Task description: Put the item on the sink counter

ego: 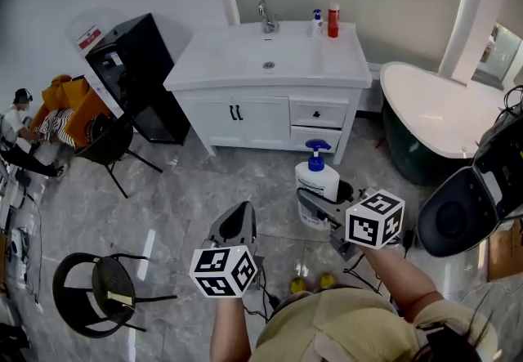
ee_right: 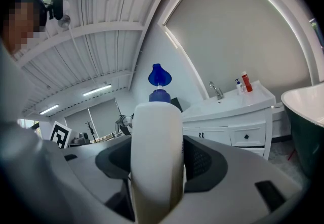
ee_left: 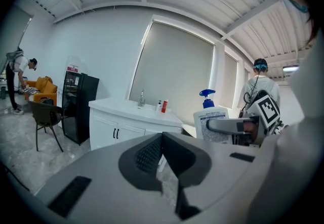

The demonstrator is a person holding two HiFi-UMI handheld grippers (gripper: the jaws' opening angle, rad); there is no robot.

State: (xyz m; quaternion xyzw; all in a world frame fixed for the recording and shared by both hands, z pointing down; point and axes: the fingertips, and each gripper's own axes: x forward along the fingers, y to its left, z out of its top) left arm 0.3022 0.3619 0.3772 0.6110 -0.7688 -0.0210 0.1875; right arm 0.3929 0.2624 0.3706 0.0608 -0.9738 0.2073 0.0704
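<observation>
A white pump bottle [ego: 317,181] with a blue pump head is held upright in the air by my right gripper [ego: 315,207], whose jaws are shut on its body; the bottle [ee_right: 157,152] fills the middle of the right gripper view and also shows as a bottle [ee_left: 211,119] in the left gripper view. My left gripper [ego: 235,225] hangs lower left of it, jaws shut with nothing between them. The white sink counter [ego: 339,54] stands ahead, with a basin and tap [ego: 266,17].
Two small bottles [ego: 325,21] stand at the counter's back right. A bathtub [ego: 433,119] lies right of the cabinet, a black fridge [ego: 135,74] left of it. Two black chairs [ego: 106,287] stand on the left floor; a person sits far left.
</observation>
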